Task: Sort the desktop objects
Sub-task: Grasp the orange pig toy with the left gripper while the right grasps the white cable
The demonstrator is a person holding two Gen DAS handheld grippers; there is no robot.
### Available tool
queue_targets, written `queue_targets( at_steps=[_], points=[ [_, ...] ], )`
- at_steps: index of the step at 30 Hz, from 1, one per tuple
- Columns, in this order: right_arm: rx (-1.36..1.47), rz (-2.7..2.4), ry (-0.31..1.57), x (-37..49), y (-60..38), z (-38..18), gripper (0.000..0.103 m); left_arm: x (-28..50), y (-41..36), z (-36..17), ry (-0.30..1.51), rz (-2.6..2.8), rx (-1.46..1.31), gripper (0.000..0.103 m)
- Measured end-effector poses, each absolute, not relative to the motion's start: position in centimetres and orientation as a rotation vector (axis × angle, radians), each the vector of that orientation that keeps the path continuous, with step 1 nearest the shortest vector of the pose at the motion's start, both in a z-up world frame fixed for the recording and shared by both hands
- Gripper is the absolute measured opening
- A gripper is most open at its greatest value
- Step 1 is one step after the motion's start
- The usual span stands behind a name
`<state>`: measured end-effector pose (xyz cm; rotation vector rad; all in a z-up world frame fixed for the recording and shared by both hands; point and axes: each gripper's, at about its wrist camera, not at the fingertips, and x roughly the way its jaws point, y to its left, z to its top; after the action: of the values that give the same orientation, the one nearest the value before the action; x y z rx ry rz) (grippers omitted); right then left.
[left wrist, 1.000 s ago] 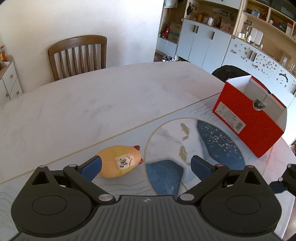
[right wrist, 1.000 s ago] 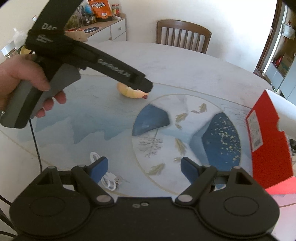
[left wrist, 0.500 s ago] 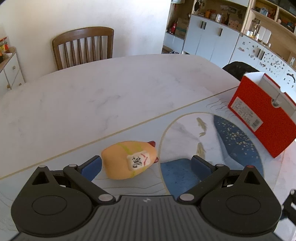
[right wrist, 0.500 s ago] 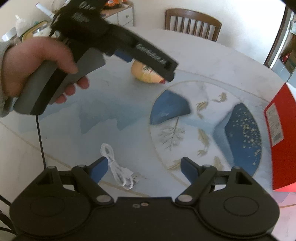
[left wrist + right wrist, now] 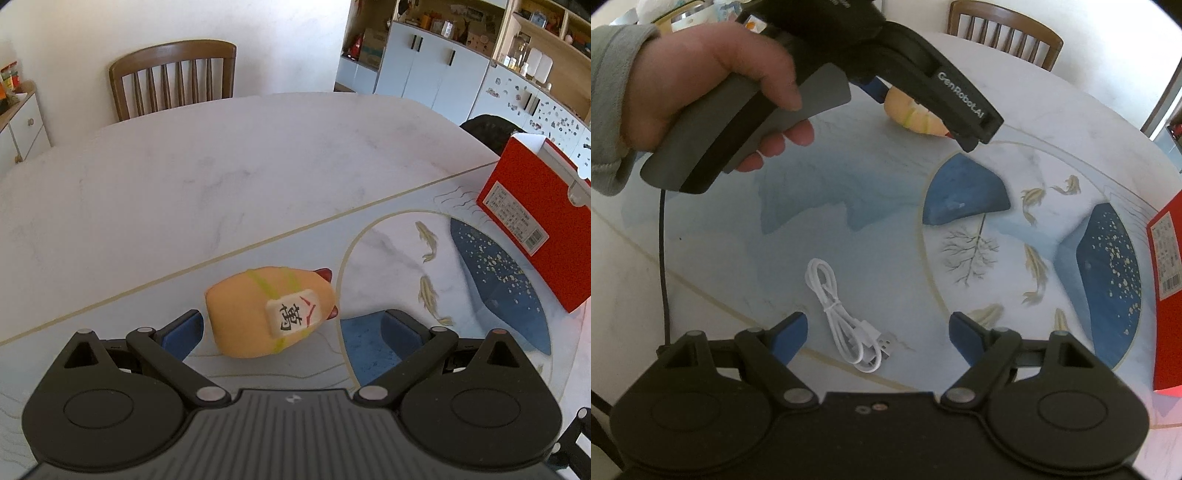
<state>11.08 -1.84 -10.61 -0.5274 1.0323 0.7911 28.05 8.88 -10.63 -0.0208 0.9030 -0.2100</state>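
A yellow-orange soft toy (image 5: 271,312) with a white tag and red tips lies on its side on the table. My left gripper (image 5: 291,328) is open, its blue pads on either side of the toy's near end, not touching. In the right wrist view the toy (image 5: 912,116) is partly hidden behind the left gripper's body. A coiled white USB cable (image 5: 846,317) lies on the mat, just ahead of and between the pads of my open right gripper (image 5: 877,332). A red open box (image 5: 535,218) stands at the right.
A printed mat (image 5: 871,221) with blue shapes and fish covers the near part of the marble table (image 5: 221,166). A wooden chair (image 5: 173,79) stands at the far edge. White cabinets (image 5: 424,66) line the back right. The left gripper's black cord (image 5: 663,258) hangs at the left.
My left gripper has moved forward and left, so the toy now sits between its pads. My right gripper has advanced toward the white cable, which is now between its pads.
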Motion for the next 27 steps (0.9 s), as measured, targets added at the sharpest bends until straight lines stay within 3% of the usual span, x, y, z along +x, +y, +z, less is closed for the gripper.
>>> queue_targets(
  at_steps=[23,27],
  points=[
    [-0.495,0.814,1.032,11.2,-1.8,-10.4,0.049,29.3,9.3,-11.6,0.922,-0.201,-0.07,0.102],
    [-0.496,0.813,1.033,11.3,-1.8,-10.3,0.04,29.2,9.4,-11.4,0.916,-0.199,-0.061,0.093]
  ],
)
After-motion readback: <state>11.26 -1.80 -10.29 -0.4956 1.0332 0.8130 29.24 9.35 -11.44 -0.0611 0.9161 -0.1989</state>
